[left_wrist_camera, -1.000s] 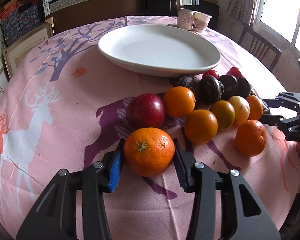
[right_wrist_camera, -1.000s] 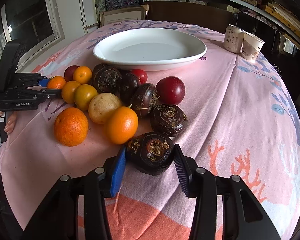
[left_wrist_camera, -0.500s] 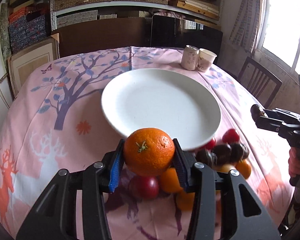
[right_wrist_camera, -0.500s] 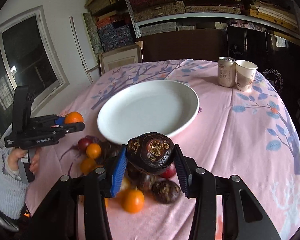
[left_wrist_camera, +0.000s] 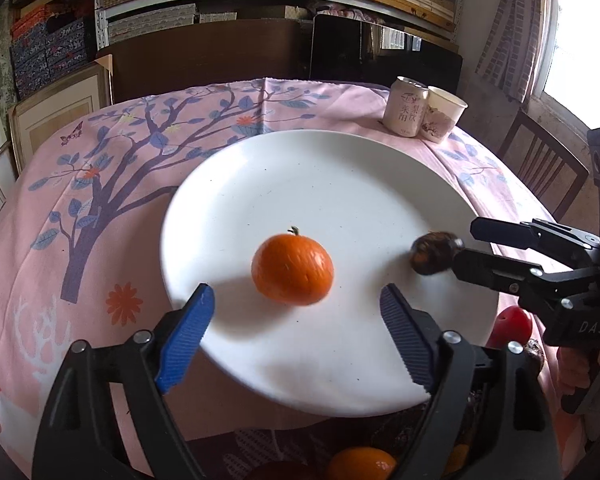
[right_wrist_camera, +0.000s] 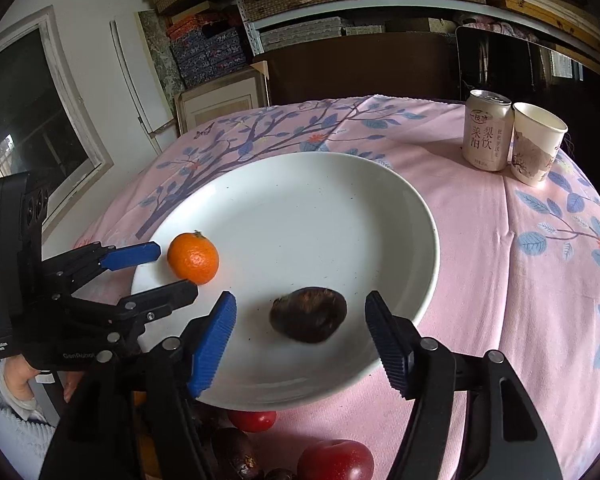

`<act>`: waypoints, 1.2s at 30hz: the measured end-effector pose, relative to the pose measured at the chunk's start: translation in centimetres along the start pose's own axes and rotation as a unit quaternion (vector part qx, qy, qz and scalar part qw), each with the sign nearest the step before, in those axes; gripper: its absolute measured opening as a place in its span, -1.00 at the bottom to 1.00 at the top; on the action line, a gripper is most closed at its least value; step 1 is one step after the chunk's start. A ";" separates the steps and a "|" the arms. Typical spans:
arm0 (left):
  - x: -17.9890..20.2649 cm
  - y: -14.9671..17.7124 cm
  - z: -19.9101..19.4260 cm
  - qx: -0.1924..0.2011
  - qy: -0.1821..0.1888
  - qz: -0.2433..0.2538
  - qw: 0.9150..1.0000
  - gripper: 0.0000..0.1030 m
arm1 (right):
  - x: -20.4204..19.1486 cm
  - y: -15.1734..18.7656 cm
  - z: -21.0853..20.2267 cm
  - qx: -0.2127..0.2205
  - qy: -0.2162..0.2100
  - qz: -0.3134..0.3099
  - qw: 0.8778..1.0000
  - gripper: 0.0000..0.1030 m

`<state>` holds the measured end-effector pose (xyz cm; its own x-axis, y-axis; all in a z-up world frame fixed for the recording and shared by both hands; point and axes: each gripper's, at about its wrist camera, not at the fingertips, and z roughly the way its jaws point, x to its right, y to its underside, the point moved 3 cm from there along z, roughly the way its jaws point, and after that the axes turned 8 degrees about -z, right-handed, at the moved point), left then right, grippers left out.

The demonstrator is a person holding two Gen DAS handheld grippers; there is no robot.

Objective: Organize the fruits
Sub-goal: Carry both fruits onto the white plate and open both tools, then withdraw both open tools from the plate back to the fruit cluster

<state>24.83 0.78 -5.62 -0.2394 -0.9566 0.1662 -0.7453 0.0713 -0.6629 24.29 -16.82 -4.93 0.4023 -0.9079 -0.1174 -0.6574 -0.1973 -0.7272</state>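
The plate (right_wrist_camera: 400, 208) looks like smooth, glossy white ceramic. The tablecloth (right_wrist_camera: 500, 280) is matt printed fabric. The orange (left_wrist_camera: 292, 269) has dimpled, slightly shiny peel; the dark fruit (right_wrist_camera: 308, 314) looks dull and rough. Matt paper cup (right_wrist_camera: 536, 148), shiny metal can (right_wrist_camera: 486, 136).

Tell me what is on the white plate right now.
On the white plate lie an orange and a dark brown fruit, apart from each other. The plate's near rim is partly hidden by gripper fingers.

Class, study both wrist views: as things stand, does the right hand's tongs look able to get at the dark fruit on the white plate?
Probably yes. The dark fruit lies on the plate right ahead of the right tongs, whose jaws are opening, with nothing between. The orange sits well aside.
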 end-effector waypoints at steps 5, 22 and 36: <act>-0.7 0.2 -1.2 0.019 0.001 -0.006 1.000 0.65 | 0.1 0.3 -1.0 0.019 0.001 0.007 1.000 0.32; -6.0 5.8 -7.8 0.070 -0.021 -0.095 0.993 0.65 | 1.9 6.8 -7.5 0.074 0.029 0.085 0.993 0.56; -4.6 8.6 -6.1 0.008 -0.035 -0.064 0.997 0.67 | 2.2 8.0 -9.0 0.089 0.019 0.094 0.991 0.57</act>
<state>15.68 7.50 -7.63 -0.0998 -0.9749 0.1992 -0.7570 -0.0556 -0.6510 14.24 -23.73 -4.92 0.2566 -0.9364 -0.2395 -0.5939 0.0427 -0.8034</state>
